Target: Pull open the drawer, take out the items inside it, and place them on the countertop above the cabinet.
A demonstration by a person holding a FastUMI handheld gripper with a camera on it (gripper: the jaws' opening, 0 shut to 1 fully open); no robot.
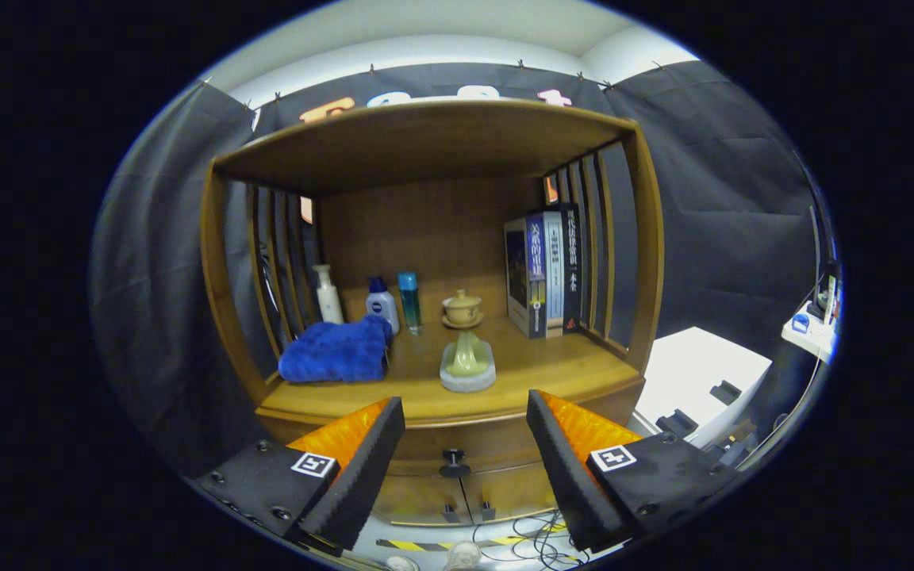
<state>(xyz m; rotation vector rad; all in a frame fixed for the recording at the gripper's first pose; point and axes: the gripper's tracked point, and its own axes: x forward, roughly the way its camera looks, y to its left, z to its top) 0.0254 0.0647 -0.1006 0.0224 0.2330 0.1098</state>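
Observation:
A wooden cabinet stands ahead of me, its countertop under an open shelf frame. Below the countertop the drawer is closed, with a small dark knob seen between my fingers. My gripper is open, nothing between its fingers, held in front of the drawer and apart from it. The drawer's contents are hidden.
On the countertop lie a blue towel, a white pump bottle, a white-and-blue bottle, a teal bottle, a lidded teacup, a pale green piece on a round stone base and upright books. A white box stands to the right. Two small cabinet doors sit under the drawer, cables on the floor.

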